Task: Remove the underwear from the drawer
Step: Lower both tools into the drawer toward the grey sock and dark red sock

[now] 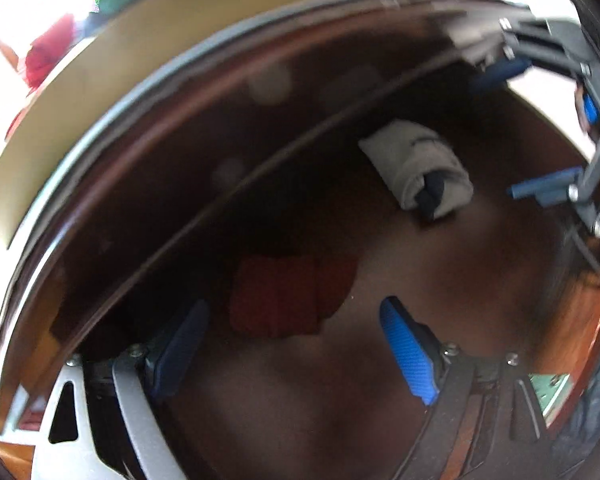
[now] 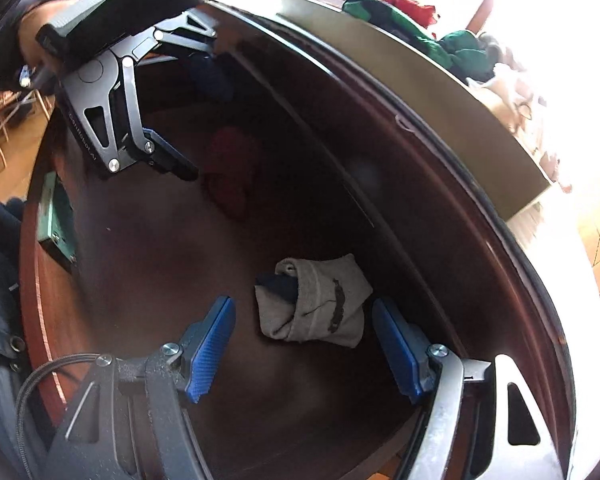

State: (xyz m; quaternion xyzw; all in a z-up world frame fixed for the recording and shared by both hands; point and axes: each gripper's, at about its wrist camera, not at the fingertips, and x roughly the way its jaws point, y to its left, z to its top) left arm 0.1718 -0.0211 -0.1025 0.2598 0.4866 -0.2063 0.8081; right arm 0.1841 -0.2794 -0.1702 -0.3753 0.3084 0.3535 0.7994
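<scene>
both claws reach down into the open drawer [image 2: 440, 184], each over a piece of underwear.

the right claw [image 2: 304, 348] stands released, its blue pads either side of the rolled grey underwear [image 2: 320, 304] on the drawer floor, not pressing it. the left claw [image 1: 296, 344] is also released and empty, just above the folded red underwear [image 1: 284, 296], which lies deeper in shadow, well apart from the grey roll. a pile of clothes [image 2: 420, 28] sits on top of the dresser.
</scene>
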